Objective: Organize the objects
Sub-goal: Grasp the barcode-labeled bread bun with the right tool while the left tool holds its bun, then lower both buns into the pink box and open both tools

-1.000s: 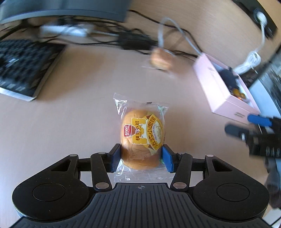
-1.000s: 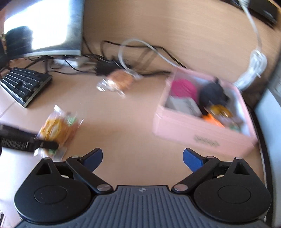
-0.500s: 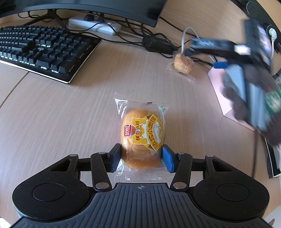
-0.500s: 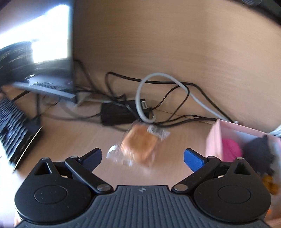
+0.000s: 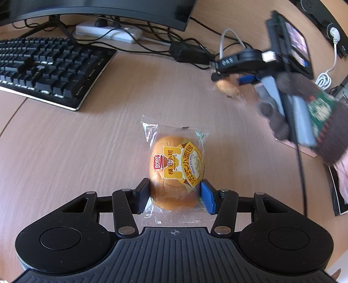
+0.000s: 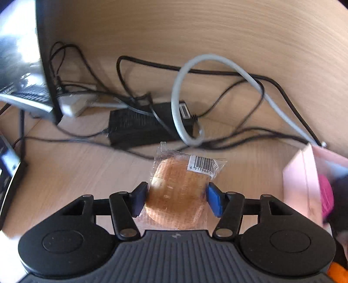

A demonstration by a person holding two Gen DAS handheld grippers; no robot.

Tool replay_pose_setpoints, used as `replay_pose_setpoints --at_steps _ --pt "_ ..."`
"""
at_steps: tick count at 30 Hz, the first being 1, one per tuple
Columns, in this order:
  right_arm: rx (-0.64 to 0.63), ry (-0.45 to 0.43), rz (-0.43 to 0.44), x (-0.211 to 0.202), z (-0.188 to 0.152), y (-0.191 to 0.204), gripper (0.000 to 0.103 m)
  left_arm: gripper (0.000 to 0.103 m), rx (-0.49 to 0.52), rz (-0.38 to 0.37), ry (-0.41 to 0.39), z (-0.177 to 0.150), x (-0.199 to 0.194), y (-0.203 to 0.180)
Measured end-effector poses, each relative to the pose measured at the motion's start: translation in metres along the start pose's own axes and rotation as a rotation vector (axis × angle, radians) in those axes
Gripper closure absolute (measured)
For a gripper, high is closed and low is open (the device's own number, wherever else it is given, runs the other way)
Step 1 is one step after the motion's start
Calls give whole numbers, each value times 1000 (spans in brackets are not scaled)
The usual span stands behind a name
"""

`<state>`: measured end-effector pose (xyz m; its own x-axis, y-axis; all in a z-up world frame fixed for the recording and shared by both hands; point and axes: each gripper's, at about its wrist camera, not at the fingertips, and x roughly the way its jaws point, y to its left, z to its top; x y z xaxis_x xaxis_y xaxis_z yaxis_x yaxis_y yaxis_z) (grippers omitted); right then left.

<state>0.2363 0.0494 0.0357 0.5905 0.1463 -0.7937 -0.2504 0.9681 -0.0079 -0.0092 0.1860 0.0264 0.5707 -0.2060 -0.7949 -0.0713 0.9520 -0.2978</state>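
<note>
My left gripper [image 5: 175, 197] is shut on a wrapped bread bun [image 5: 176, 172] with a yellow label, held over the wooden desk [image 5: 76, 152]. My right gripper [image 6: 176, 199] has its blue pads against both sides of a wrapped waffle cake [image 6: 177, 191] with a barcode sticker. In the left wrist view the right gripper [image 5: 237, 79] shows blurred at the far right around that cake [image 5: 226, 87]. A pink box [image 6: 304, 191] with a pink item and other things inside stands at the right.
A black keyboard [image 5: 47, 67] lies at the far left, under a monitor [image 5: 97, 10]. A white power strip [image 5: 108, 33], a black power brick [image 6: 143, 124] and tangled cables [image 6: 217, 87] lie along the back wall.
My right gripper moved forward to the waffle cake and closed its jaws onto it. My left gripper kept hold of the bread bun without moving.
</note>
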Motion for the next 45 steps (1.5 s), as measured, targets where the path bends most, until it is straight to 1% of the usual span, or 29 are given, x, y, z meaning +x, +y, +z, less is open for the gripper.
replay_pose_setpoints --at_steps 5,7,12,17,22,25,29,33,36,41,45 --pt "5 -10 49 -43 -28 -13 47 48 37 -33 8 2 6 -9" --pt "16 -15 72 -66 -43 -19 47 48 54 -47 13 3 9 -15" --pt "25 -23 78 -115 -88 -37 47 48 107 -73 30 3 16 -33" --pt "17 -52 30 -162 -132 -54 47 49 178 -103 42 -5 19 -53" --pt "-13 -64 -50 -201 -174 -63 48 49 239 -149 65 -15 21 -75" --pt "16 -53 -67 -219 -195 -72 48 49 278 -193 93 -20 23 -94" --pt "68 -56 -107 -241 -218 -85 48 49 353 -252 102 -23 21 -125" --pt "131 -71 -143 -259 -239 -101 48 50 385 -311 73 -15 9 -150" --pt "174 -86 -174 -272 -251 -116 48 50 397 -339 13 6 -3 -168" --pt "235 -122 -200 -287 -265 -134 48 50 416 -355 -91 45 -16 -200" --pt "248 -145 -195 -289 -268 -143 48 50 421 -334 -151 71 -3 -231"
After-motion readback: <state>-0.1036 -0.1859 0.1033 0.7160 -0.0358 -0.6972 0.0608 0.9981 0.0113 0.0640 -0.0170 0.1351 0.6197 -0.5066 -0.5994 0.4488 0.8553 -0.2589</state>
